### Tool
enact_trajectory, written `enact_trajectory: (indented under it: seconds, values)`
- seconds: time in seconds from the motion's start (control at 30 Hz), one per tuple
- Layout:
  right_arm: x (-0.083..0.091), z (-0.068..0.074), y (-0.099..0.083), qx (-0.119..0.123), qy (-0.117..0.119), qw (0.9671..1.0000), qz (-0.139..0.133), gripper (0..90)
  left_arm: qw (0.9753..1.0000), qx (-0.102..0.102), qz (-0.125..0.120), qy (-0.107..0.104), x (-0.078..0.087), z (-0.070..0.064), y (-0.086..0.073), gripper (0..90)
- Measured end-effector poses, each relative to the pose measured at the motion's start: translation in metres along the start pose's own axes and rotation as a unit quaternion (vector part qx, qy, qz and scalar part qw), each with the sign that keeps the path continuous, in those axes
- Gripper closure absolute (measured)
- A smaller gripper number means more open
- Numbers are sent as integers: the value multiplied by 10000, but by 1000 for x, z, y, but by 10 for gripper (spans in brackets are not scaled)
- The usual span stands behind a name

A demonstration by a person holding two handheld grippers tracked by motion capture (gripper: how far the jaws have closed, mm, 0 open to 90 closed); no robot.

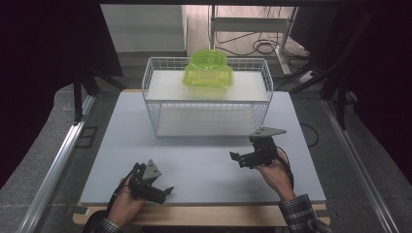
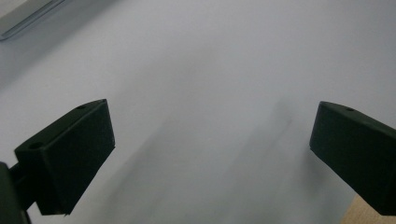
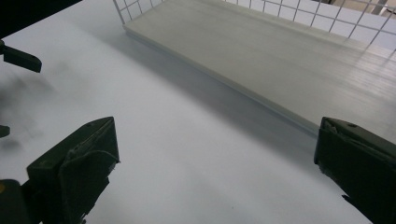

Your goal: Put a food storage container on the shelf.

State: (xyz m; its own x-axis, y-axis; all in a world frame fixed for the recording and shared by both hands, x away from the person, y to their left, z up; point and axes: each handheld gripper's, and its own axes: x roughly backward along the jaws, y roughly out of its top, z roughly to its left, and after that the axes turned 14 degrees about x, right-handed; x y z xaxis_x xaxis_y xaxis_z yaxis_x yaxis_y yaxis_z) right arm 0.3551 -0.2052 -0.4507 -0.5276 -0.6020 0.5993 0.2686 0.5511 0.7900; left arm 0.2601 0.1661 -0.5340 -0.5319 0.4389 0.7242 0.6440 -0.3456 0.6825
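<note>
Both my left gripper and right gripper gape empty near the tabletop's front edge. Green plastic container atop the wire rack, toward the far edge, looks light, stiff, slippery; I'd grip its rim.

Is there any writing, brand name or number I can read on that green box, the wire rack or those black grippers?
None: no readable text, number or sign on the green box, the wire rack, the left gripper or the right gripper.
</note>
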Motion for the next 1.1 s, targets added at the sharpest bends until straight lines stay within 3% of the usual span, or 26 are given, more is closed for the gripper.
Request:
enact_trajectory:
  seconds: [0.73, 1.1]
  values:
    - [2, 13, -47, 22, -208, 9991, 382, 1, 10000, -74, -9, 19, -2, 1, -1, 0]
    - [-11, 22, -66, 35, -78, 9958, 916, 1, 9999, -90, 70, 11, -3, 2, -2, 0]
